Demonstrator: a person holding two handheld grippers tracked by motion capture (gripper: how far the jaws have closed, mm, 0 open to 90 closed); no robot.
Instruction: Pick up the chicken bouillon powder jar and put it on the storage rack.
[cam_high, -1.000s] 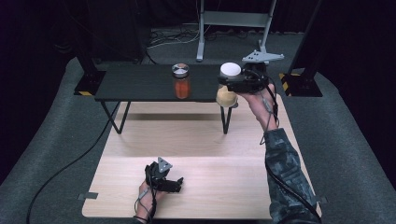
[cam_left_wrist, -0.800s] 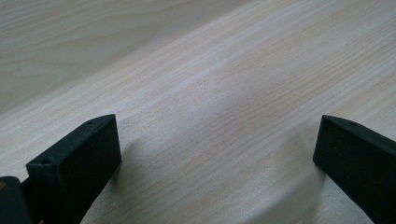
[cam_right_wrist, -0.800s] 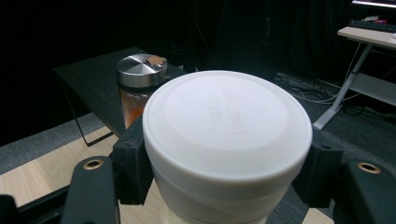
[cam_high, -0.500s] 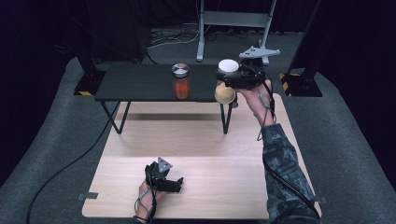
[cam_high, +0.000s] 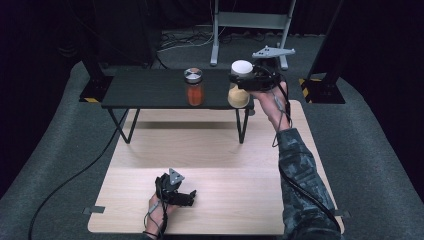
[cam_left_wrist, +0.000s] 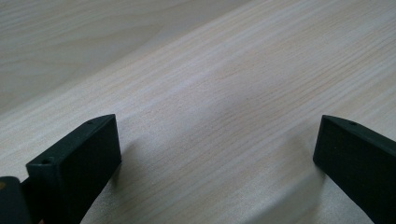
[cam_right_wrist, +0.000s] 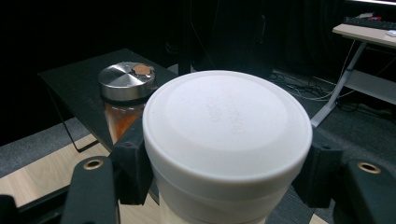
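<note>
My right gripper (cam_high: 243, 82) has its fingers pinching the white-lidded jar (cam_high: 240, 86) just under the lid; in the right gripper view the fingers (cam_right_wrist: 133, 163) press on both sides of the jar (cam_right_wrist: 227, 140). The jar holds yellowish contents and sits at the near right edge of the black shelf (cam_high: 150, 90), partly overhanging the front edge; I cannot tell if its base touches the shelf or hangs clear. The grey plate (cam_high: 272, 51) on top of that gripper sticks out toward the far side.

The orange jar with a metal lid (cam_high: 194, 87) stands upright on the shelf, near the front edge, to the left of the held jar with a clear gap between them. In the right gripper view it sits just behind and left of the white lid (cam_right_wrist: 128, 95). The left half of the shelf is bare, lots of room there.

My left gripper (cam_high: 175, 190) rests on the wooden desk (cam_high: 240, 200) close to the near edge, fingers spread wide; in the left gripper view the fingers (cam_left_wrist: 79, 163) stand well apart with bare wood between them. Open desk lies between the two hands, and grey floor (cam_high: 380, 150) rings the desk.
</note>
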